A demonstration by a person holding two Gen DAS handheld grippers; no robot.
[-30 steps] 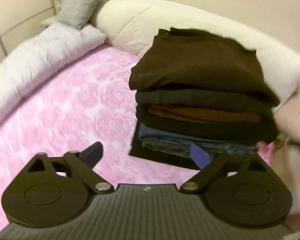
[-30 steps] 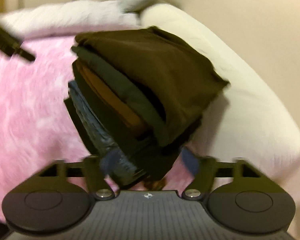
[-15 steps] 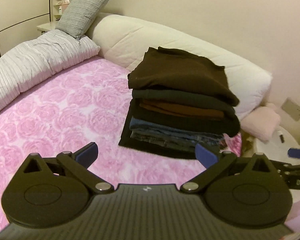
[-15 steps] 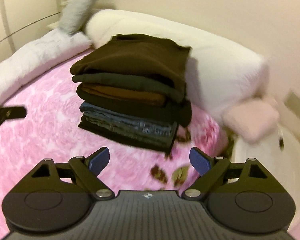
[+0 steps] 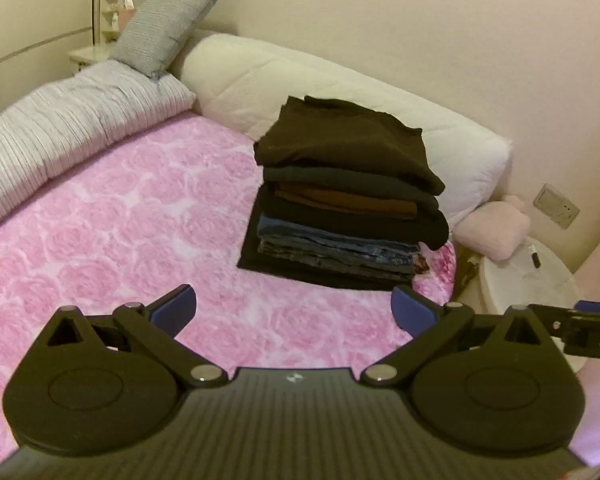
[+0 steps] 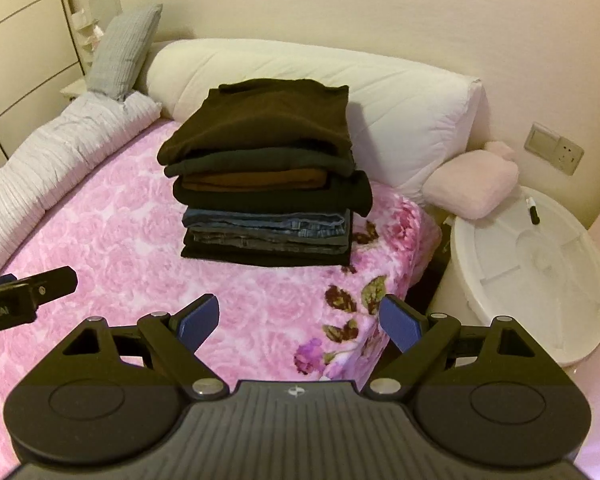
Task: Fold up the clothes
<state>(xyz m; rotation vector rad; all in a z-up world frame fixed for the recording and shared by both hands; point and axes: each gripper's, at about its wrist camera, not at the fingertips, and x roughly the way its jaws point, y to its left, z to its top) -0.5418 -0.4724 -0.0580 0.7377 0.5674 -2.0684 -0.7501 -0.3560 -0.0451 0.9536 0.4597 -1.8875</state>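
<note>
On the pink rose-patterned blanket (image 6: 112,216), beside the white quilted bolster (image 6: 400,100), a neat stack of folded dark garments (image 6: 264,176) is seen. No unfolded clothing is visible, so folding is judged finished. Left gripper (image 5: 294,308) and right gripper (image 6: 300,318) are held wide, empty.

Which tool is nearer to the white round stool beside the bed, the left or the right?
The right tool. It hangs over the bed's corner, right beside the white round stool. The left tool is over the pink blanket, farther from it.
</note>
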